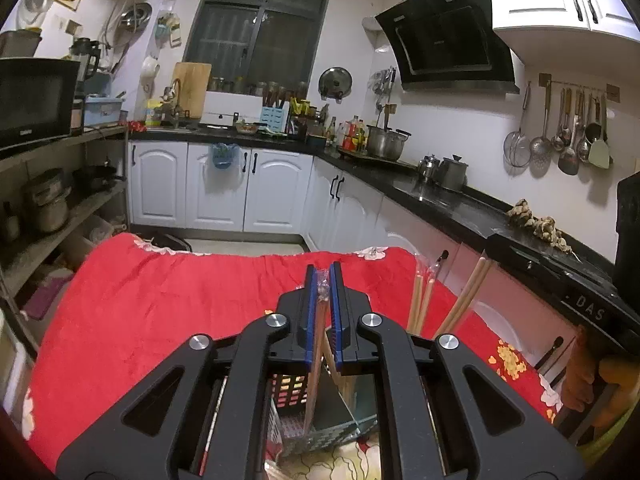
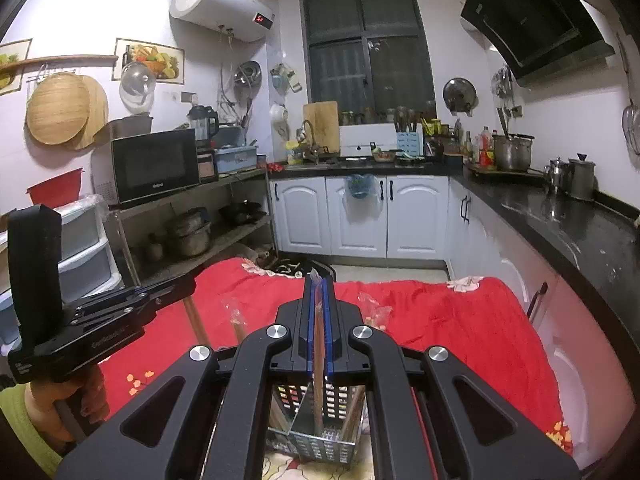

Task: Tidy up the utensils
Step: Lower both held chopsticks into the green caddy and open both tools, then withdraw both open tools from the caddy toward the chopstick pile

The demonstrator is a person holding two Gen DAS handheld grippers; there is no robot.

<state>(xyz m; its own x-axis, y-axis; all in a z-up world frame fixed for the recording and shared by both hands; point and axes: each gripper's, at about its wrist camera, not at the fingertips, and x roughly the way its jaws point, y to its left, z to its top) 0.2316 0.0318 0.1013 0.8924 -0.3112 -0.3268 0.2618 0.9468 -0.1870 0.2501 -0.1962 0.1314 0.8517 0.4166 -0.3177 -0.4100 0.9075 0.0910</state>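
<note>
- Two grippers are in play: the left gripper (image 1: 323, 276) is closed on wrapped chopsticks (image 1: 316, 344), and the right gripper (image 2: 319, 292) is closed on another wrapped pair (image 2: 318, 360).
- Both pairs are held upright, with their lower ends reaching into the slotted basket (image 2: 320, 440) on the red cloth (image 2: 440, 320).
- More chopsticks (image 1: 420, 300) are already standing in the basket.
- Placing is judged to be the step in hand, and it is well advanced.
- Each pair must next be lowered into a compartment and the jaws eased apart without tipping the basket.
</note>
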